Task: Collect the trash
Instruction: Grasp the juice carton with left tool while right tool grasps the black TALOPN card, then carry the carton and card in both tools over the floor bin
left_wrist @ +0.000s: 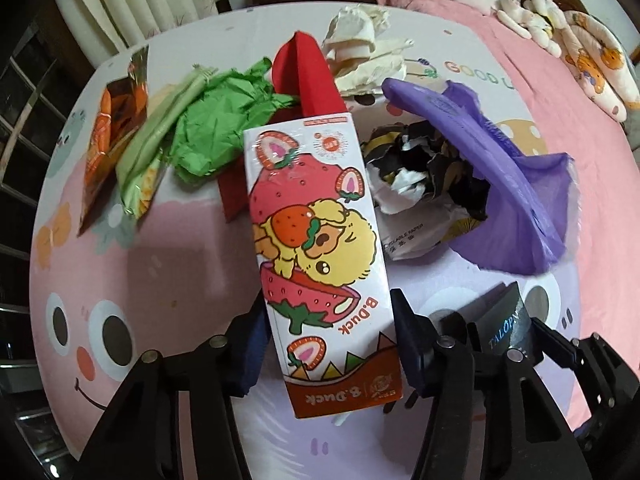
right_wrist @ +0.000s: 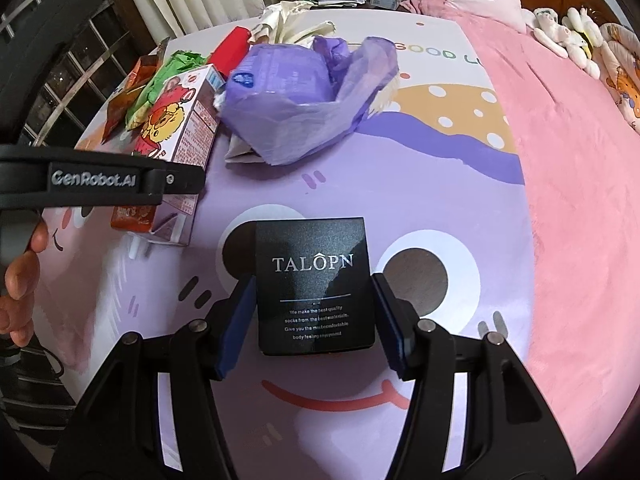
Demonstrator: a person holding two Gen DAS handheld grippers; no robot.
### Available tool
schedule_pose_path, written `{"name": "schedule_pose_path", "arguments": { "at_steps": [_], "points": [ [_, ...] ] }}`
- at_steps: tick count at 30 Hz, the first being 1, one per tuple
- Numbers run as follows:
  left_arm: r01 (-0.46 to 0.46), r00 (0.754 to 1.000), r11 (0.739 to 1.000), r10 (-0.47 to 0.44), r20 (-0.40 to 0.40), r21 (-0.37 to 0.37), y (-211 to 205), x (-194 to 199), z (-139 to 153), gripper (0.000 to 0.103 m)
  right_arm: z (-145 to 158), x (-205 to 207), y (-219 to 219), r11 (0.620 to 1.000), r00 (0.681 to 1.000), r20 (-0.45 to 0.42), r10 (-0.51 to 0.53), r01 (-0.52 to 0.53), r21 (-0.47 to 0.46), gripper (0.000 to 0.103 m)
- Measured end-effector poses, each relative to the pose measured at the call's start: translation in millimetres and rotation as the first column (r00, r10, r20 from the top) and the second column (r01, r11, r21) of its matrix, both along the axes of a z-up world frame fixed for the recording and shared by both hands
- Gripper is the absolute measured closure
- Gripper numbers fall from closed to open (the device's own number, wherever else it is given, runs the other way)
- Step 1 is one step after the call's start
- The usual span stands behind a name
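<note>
Trash pile (left_wrist: 224,136) behind carton (left_wrist: 316,256) in left hand-held gripper (left_wrist: 326,344); right hand-held gripper (right_wrist: 314,316) w/ black box (right_wrist: 314,284).

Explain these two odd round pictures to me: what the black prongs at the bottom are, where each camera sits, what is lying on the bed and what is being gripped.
There is no robot here: a person holds a two-finger gripper in each hand, and a fisheye camera on each looks forward along its fingers. One picture is the left camera's view, the other the right's.

The left gripper has its fingers on both sides of a white strawberry-and-duck drink carton. The right gripper has its fingers on both sides of a black TALOPN cardboard box.

On the cartoon-print bed sheet lie more scraps: a purple plastic bag with crumpled black-and-white paper at its mouth, crumpled green paper, a red folded card, crumpled cream paper and orange and green snack wrappers.
</note>
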State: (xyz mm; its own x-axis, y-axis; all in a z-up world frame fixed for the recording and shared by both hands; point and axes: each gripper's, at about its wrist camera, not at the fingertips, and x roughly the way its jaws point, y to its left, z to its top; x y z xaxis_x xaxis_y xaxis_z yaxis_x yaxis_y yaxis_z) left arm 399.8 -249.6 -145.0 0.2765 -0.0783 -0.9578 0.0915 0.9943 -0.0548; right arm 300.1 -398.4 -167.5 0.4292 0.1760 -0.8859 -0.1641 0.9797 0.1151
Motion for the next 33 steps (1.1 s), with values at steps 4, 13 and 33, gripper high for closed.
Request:
{"name": "schedule_pose_path", "arguments": {
  "at_steps": [4, 13, 33],
  "points": [
    [0.024, 0.999, 1.0, -0.024, 0.033, 0.009, 3.1, -12.5, 9.7, 0.049, 4.5, -5.9, 5.0, 1.0, 1.0, 0.002, -0.004, 0.004, 0.017, 0.049],
    [0.052, 0.995, 0.998, -0.053, 0.087, 0.02, 27.3, -51.3, 32.7, 0.049, 17.1, -23.2, 20.3, 0.998, 1.0, 0.01, -0.013, 0.013, 0.053, 0.049],
    [0.142, 0.969, 0.99, -0.14, 0.205, 0.004, 140.7, -189.0, 94.8, 0.049, 81.1, -116.6, 104.9, 0.994, 0.991, 0.11, -0.075, 0.065, 0.093, 0.05]
  ]
}}
